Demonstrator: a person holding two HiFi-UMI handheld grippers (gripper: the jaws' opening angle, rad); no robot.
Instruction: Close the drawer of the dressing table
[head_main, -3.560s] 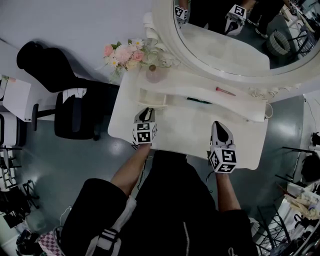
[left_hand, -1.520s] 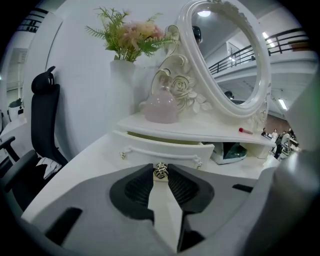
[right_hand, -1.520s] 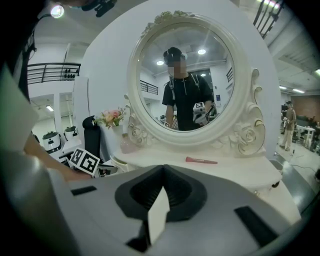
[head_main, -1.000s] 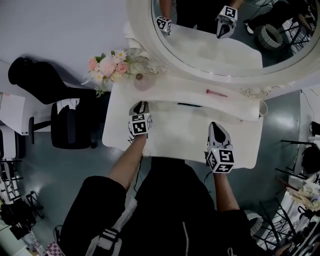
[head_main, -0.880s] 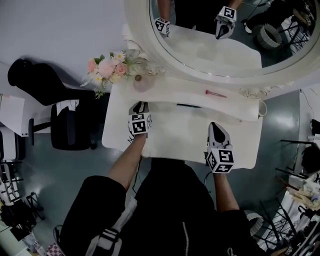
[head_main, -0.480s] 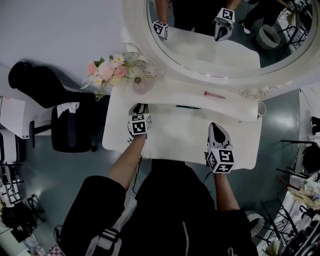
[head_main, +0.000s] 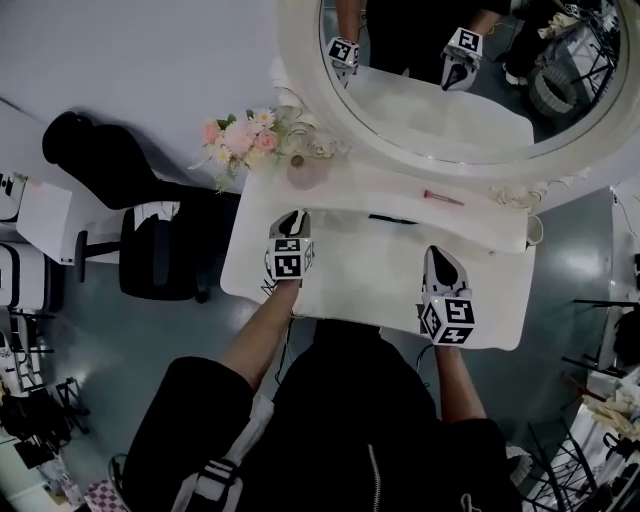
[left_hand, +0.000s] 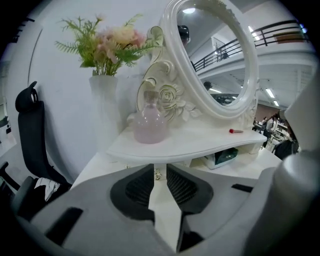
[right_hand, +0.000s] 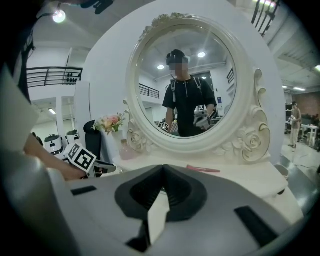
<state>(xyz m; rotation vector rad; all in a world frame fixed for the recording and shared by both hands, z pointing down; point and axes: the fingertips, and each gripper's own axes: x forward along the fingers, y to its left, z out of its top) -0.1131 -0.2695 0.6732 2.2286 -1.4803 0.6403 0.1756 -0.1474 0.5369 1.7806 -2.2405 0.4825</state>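
The white dressing table (head_main: 372, 272) stands below me, with its raised shelf (head_main: 400, 195) under the round mirror (head_main: 440, 85). The drawer sits pushed in beneath the shelf's left end. Its small metal knob (left_hand: 158, 175) shows just beyond the tips of my left gripper (left_hand: 160, 169). That left gripper (head_main: 297, 214) hovers at the shelf's left end. Its jaws have just been closing, but a narrow gap stays between the pads and nothing is pressed between them. My right gripper (head_main: 437, 252) rests over the tabletop's right half, its pads (right_hand: 163, 169) together and empty.
A flower vase (head_main: 240, 135) and a pink bottle (head_main: 302, 172) stand at the shelf's left end. A red lipstick (head_main: 442, 197) lies on the shelf. A dark box (left_hand: 222, 156) sits under the shelf. A black chair (head_main: 150, 250) stands left of the table.
In the earliest frame the drawer stood open beside the left gripper; since a second ago it has sat pushed in under the shelf. The head view has shifted a little. The right gripper has kept still.
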